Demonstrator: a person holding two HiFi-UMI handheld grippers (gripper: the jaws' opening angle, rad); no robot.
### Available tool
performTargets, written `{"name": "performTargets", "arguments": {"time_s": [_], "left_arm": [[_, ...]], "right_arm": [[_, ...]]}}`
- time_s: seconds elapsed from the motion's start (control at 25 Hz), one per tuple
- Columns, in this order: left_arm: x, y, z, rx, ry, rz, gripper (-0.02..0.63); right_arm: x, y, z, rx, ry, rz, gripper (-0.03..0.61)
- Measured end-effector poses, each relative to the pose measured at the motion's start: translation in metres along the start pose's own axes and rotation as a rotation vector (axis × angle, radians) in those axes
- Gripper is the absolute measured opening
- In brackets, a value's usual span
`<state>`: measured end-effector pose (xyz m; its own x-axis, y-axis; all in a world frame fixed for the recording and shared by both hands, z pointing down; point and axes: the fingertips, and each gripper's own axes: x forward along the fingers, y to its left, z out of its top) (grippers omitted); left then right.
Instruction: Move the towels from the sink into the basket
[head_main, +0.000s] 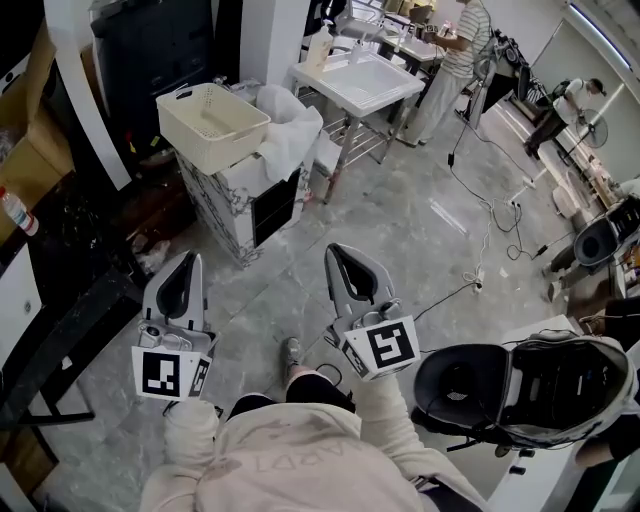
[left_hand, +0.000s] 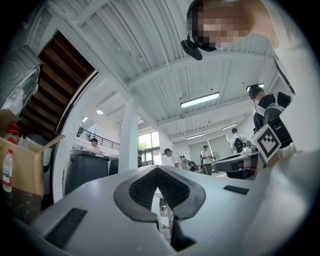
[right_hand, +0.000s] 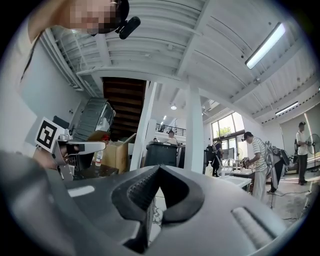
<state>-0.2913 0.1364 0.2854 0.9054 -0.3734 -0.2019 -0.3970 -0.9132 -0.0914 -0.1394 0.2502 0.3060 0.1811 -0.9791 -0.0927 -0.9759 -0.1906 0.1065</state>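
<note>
Holding the left hand-held gripper and the right hand-held gripper low over the floor, both clamped shut on nothing. Standing well short of the white sink, far right; no making out any towels inside from here. Spotting the cream basket left of it on a marbled cabinet, white cloth draped just beside. Best to walk in first, mind the cable, open wide over the basin, pinch a bunched middle. For writing: only square markers on the cubes, plus upside-down sweater print, unreadable.

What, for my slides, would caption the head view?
Left claw and right claw, shut and empty, face the basket and sink across the floor.
</note>
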Motion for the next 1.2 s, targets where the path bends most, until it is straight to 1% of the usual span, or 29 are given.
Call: {"name": "performTargets", "arguments": {"time_s": [0.28,0.8,1.0,1.2], "left_arm": [[0.068,0.011,-0.010,0.011,0.006,0.009,0.005],[0.178,0.019,-0.038,0.029,0.007,0.053,0.005],[0.203,0.009,-0.045,0.045,0.014,0.059,0.005],[0.216,0.014,-0.055,0.051,0.036,0.072,0.006]], "right_arm": [[0.053,-0.051,-0.003,0.002,-0.005,0.019,0.011],[0.132,-0.134,-0.028,0.009,-0.007,0.116,0.011],[0.148,-0.156,-0.035,0.014,-0.016,0.147,0.011],[0.160,-0.167,-0.045,0.035,-0.016,0.155,0.011]]}}
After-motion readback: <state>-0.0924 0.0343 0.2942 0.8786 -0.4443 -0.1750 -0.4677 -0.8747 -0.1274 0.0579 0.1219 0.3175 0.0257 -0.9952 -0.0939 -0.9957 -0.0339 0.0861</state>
